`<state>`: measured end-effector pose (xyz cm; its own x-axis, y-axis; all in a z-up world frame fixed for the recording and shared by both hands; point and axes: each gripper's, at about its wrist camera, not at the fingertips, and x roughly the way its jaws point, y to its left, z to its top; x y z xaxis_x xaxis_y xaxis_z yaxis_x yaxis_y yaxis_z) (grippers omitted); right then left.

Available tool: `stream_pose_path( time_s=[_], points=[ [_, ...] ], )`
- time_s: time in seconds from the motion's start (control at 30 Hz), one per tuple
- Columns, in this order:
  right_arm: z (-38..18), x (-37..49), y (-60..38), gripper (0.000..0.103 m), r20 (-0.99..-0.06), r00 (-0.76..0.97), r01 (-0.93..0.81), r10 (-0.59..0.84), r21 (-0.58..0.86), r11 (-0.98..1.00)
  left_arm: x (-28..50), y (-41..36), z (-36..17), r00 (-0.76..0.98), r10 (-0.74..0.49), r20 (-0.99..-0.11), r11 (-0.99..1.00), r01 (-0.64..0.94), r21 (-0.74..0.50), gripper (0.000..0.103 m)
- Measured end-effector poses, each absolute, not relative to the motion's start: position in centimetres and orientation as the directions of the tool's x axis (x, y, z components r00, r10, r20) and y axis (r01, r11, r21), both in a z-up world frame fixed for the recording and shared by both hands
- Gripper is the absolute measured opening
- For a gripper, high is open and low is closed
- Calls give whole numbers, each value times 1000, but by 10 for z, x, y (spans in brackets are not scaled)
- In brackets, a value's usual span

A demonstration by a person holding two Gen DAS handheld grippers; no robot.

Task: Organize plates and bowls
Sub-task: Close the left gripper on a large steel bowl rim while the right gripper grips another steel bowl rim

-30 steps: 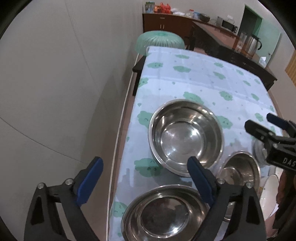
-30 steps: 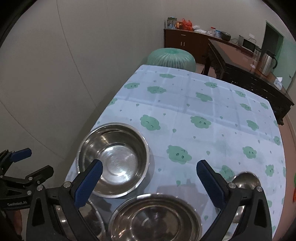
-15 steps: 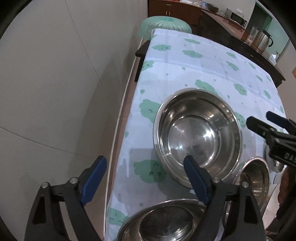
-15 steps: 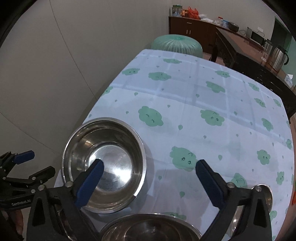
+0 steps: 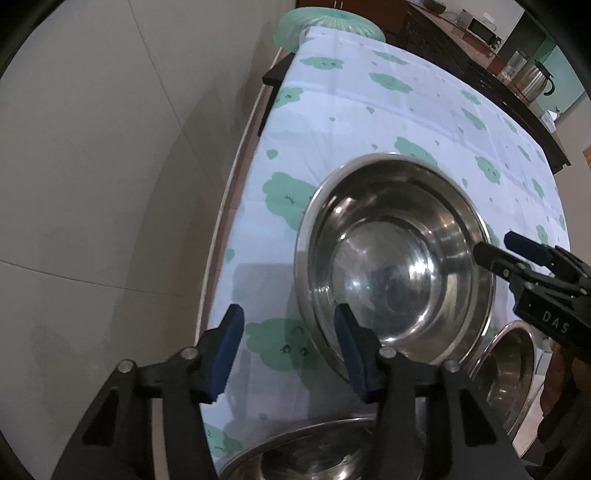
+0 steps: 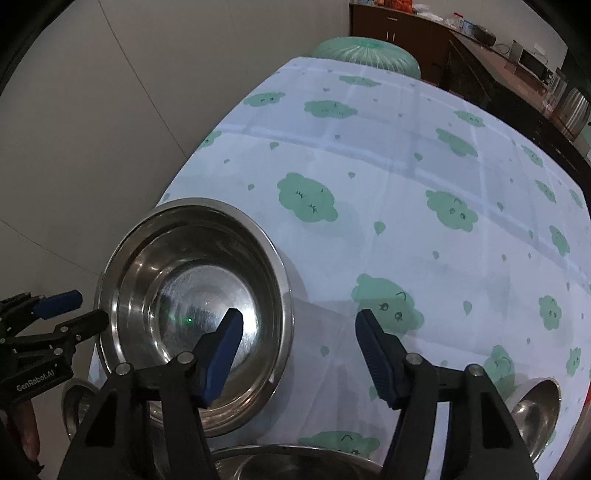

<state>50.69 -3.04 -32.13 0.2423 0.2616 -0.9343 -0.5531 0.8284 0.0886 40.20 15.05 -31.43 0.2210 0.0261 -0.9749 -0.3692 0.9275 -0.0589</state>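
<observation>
Left gripper (image 5: 290,349) jaws spread wide, holding nothing; large steel bowl (image 5: 395,266) sits just beyond its right finger, whose tip overlaps the near rim. Right gripper (image 6: 297,349) likewise spread and empty, left finger over the bowl's basin, right finger above the cloud-print tablecloth (image 6: 424,166).

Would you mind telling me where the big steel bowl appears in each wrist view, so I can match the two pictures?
Left wrist: the big bowl sits right of centre, its near rim between the left gripper's fingers.
Right wrist: the same bowl sits at lower left, its right rim between the right gripper's fingers.
Shared landmark: the green stool past the table's far end.
</observation>
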Motion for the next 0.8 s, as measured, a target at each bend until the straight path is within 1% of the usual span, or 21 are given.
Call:
stream_pose_path(
  time_s=[0.03, 0.1, 0.13, 0.2, 0.23, 0.27, 0.33, 0.4, 0.47, 0.53, 0.57, 0.6, 0.8],
  points=[
    [-323, 507, -30, 65, -935, 237, -555, 262, 91, 827, 402, 150, -315, 219, 24, -975, 928, -368, -59, 46],
    [-325, 508, -29, 60, -937, 226, -558, 265, 98, 824, 403, 149, -317, 214, 20, -977, 928, -367, -62, 37],
    [-327, 508, -29, 55, -939, 214, -560, 268, 107, 822, 403, 149, -318, 212, 17, -977, 928, -367, -64, 37],
    [-330, 508, -27, 53, -943, 205, -564, 264, 106, 819, 403, 149, -321, 208, 16, -978, 928, -366, -62, 36],
    [-332, 507, -26, 49, -944, 200, -566, 262, 107, 817, 403, 149, -322, 207, 15, -978, 928, -367, -64, 36],
    [-333, 507, -27, 41, -945, 192, -566, 266, 115, 816, 404, 149, -322, 207, 14, -978, 928, -366, -64, 35],
    [-335, 508, -26, 36, -946, 182, -564, 269, 124, 816, 405, 148, -323, 210, 9, -978, 930, -362, -70, 29],
    [-336, 507, -26, 34, -946, 180, -567, 270, 125, 814, 407, 145, -323, 212, 3, -977, 932, -355, -75, 19],
    [-336, 507, -24, 27, -948, 169, -573, 271, 130, 809, 409, 141, -324, 214, 2, -977, 937, -342, -73, 14],
    [-336, 507, -23, 25, -949, 163, -576, 271, 132, 807, 409, 138, -324, 214, 17, -977, 939, -338, -58, 14],
    [-336, 506, -22, 20, -949, 159, -577, 274, 136, 806, 409, 138, -324, 215, 19, -976, 939, -338, -56, 14],
    [-336, 506, -22, 18, -948, 156, -576, 278, 141, 805, 409, 138, -324, 216, 20, -976, 940, -338, -56, 14],
    [-337, 505, -24, 14, -947, 146, -569, 286, 156, 807, 409, 135, -323, 221, 46, -974, 945, -324, -29, 14]
  ],
)
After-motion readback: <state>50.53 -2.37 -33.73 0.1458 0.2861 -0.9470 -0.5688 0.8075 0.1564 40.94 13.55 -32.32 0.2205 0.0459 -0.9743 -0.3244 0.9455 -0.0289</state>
